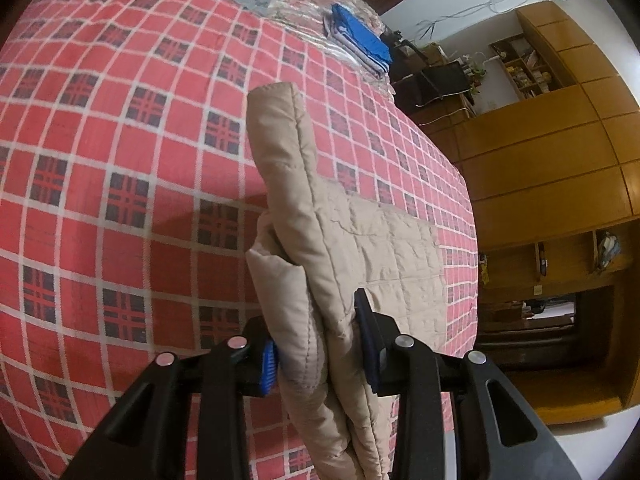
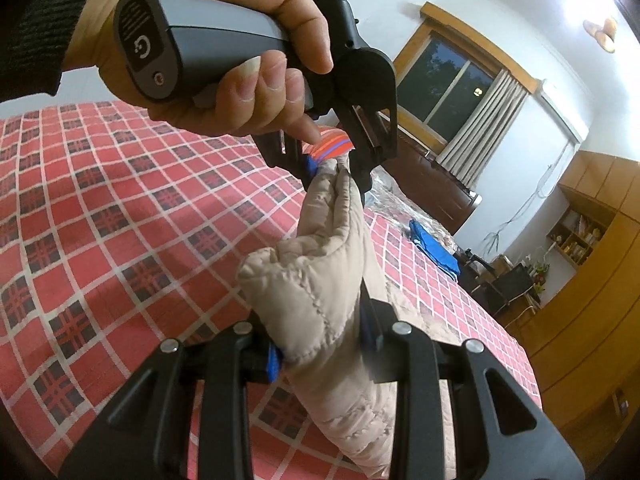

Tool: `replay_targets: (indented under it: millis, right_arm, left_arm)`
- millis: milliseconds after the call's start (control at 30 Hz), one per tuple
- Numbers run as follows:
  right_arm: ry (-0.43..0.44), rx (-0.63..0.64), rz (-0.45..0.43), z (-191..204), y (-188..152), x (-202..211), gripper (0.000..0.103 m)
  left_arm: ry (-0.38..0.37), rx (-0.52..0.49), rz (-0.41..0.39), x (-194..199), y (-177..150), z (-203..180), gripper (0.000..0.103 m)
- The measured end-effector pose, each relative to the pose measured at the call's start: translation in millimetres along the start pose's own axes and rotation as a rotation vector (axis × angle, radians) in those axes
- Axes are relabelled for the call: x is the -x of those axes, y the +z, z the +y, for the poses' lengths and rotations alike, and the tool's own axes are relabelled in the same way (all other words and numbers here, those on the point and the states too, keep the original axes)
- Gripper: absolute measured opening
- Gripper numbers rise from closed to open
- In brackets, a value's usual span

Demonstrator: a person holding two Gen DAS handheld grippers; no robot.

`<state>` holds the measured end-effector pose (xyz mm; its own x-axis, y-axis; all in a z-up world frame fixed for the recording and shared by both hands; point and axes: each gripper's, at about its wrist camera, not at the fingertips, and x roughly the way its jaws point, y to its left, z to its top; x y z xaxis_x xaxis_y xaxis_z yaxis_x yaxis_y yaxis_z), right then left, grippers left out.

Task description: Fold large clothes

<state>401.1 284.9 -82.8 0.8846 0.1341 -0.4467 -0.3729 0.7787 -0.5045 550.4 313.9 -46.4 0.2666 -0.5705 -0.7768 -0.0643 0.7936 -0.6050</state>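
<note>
Above checked bed (image 1: 120,160), quilted garment (image 1: 320,280) clamped between fingers (image 1: 268,364)

Both claws pinch the beige quilted garment (image 2: 320,264) above the red checked bed (image 2: 120,208): right claw (image 2: 320,352) near, left claw (image 2: 332,168) beyond.

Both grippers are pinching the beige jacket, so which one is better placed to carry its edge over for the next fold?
Probably the left gripper. It pinches the jacket where its body spreads flat on the bed. The right gripper grips a bunched part.
</note>
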Motion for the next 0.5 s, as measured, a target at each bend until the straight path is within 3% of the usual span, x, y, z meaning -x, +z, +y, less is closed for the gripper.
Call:
replay_targets:
  millis: [500]
  right_arm:
    - [-0.012, -0.131, -0.041, -42.5, -1.0, 15.4, 0.029]
  left_arm:
    - [0.053, -0.089, -0.019, 6.0, 3.9, -62.2, 0.034]
